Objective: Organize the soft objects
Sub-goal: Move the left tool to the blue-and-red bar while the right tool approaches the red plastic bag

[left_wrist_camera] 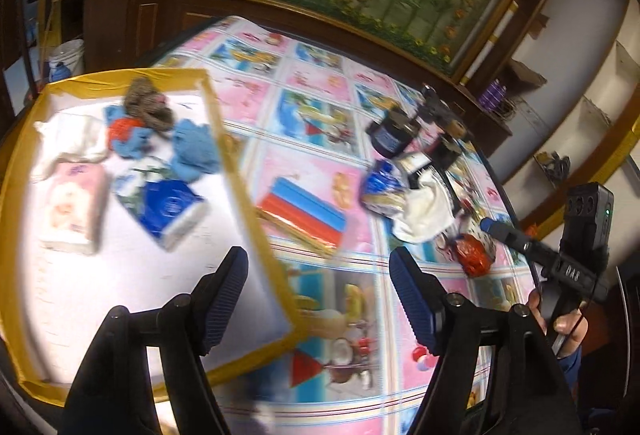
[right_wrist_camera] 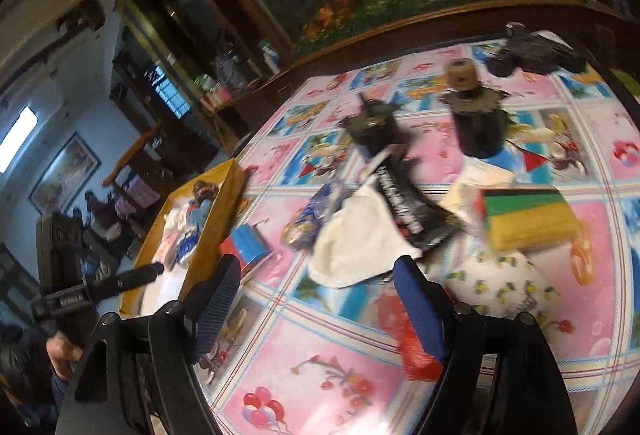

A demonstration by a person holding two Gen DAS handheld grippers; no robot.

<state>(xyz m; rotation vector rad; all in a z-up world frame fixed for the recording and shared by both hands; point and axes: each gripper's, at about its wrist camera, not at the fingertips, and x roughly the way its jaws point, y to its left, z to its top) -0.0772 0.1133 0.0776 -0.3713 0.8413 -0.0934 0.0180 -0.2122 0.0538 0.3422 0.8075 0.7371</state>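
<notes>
counter (right_wrist_camera: 560,139): covered in a glossy patterned sheet, probably slick; soft items may slide rather than lift if pushed.
tray (left_wrist_camera: 224,123): yellow-rimmed, white floor, at the left of the counter. It already holds a white cloth, blue cloths (left_wrist_camera: 196,147), a brownish bundle and two tissue packs (left_wrist_camera: 74,211). Judged to be the collecting place.
white cloth (right_wrist_camera: 356,247): limp and crumpled, lying mid-counter, well apart from the tray. Light, no stiffness; pinch a raised fold near its near edge, since a flat patch would only bunch. A black printed packet (right_wrist_camera: 408,211) lies across its far side and a blue foil pack (right_wrist_camera: 316,211) touches its left edge; both may drag along.
lemon-print cloth (right_wrist_camera: 508,287): soft mound just beside the right tool. Light, compressible; take it at the top.
sponge (right_wrist_camera: 528,215): striped block, yellow base, springy; grip across its short sides.
red wrapper (right_wrist_camera: 416,347): thin crinkly film under the right tool; slippery, likely not soft goods.
dark jars (right_wrist_camera: 480,131): hard, upright, at the far side of the pile; they could tip if cloth is swept back.
blue-red block (left_wrist_camera: 304,211): lies between tray and pile, on the carry path.
left tool (left_wrist_camera: 320,299): jaws well apart, nothing between them; hangs over the tray's near corner.
right tool (right_wrist_camera: 316,311): jaws wide, empty; above the counter near the white cloth.
</notes>
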